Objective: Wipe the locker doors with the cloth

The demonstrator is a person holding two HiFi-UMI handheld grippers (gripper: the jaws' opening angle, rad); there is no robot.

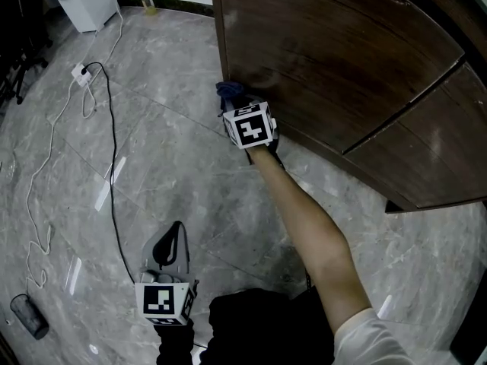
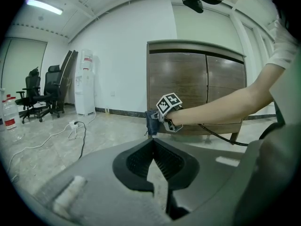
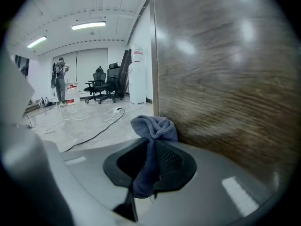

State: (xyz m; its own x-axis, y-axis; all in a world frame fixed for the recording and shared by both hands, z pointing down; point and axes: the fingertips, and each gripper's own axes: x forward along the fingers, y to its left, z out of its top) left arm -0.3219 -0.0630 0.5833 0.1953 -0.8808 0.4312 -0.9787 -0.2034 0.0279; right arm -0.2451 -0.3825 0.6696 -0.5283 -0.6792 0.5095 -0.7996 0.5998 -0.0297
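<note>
The brown wooden locker (image 1: 327, 59) stands at the upper right, its two doors closed (image 2: 197, 86). My right gripper (image 1: 234, 103) is shut on a dark blue cloth (image 1: 228, 90), which bunches out past the jaws (image 3: 153, 127). The cloth rests against the left door (image 3: 225, 79) near that door's left edge, low down. In the left gripper view the cloth (image 2: 151, 121) shows in front of the locker's lower left corner. My left gripper (image 1: 176, 230) hangs low over the floor, away from the locker, its jaws (image 2: 153, 141) shut with nothing between them.
A black cable (image 1: 112, 150) and a white cable with a power strip (image 1: 80, 72) run over the grey marble floor (image 1: 175, 166). A white water dispenser (image 2: 85, 84) and office chairs (image 2: 40, 95) stand at the far wall. A dark cylinder (image 1: 29, 315) lies at the lower left.
</note>
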